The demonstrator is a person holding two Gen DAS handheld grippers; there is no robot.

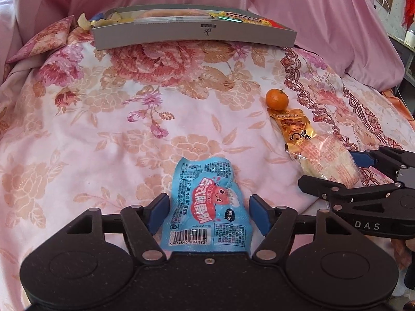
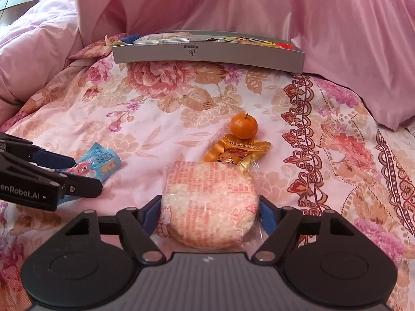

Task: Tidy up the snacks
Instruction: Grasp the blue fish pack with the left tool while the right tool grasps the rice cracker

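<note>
A blue snack packet (image 1: 207,202) with a red cartoon lies flat on the flowered bedspread (image 1: 116,129). My left gripper (image 1: 208,215) stands open around it, its blue pads a little clear of both edges. A round rice cracker in clear wrap (image 2: 207,202) sits between the pads of my right gripper (image 2: 210,215), which touch the wrapper on both sides. A gold packet (image 2: 233,150) lies just beyond the cracker, partly under it, and a small tangerine (image 2: 243,126) rests at its far end. A shallow grey box (image 2: 207,54) holding several snacks stands at the back.
Pink bedding (image 2: 259,5) is bunched up behind the grey box and along the left side. The bedspread between the box and the snacks is bare. The left gripper (image 2: 87,173) shows at the left edge of the right wrist view, near the blue packet (image 2: 103,160).
</note>
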